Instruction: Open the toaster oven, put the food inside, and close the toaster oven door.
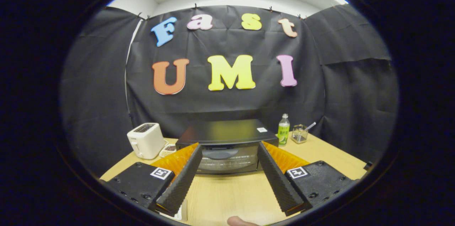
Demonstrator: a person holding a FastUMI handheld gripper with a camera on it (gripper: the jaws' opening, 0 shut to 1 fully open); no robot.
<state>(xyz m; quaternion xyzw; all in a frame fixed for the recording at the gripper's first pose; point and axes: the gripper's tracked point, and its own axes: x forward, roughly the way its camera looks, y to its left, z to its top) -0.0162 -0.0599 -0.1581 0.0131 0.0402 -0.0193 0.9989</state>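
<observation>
1. Under the gripper (pixel 229 148), the wooden table (pixel 330 155) is stretching forward.
2. Just ahead of the fingertips, the black toaster oven (pixel 227 144) is standing with its door closed.
3. Both fingers (pixel 183 179) are spreading wide apart and are holding nothing.
4. Beyond the left finger, a white toaster (pixel 145 140) is standing.
5. Beyond the right finger, a green bottle (pixel 283 130) is standing near a small glass container (pixel 299 133).

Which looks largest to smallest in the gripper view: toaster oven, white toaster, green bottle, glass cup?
1. toaster oven
2. white toaster
3. green bottle
4. glass cup

Bottle and cup look close in size; the bottle is taller. The open gripper frames the oven's closed door.
</observation>
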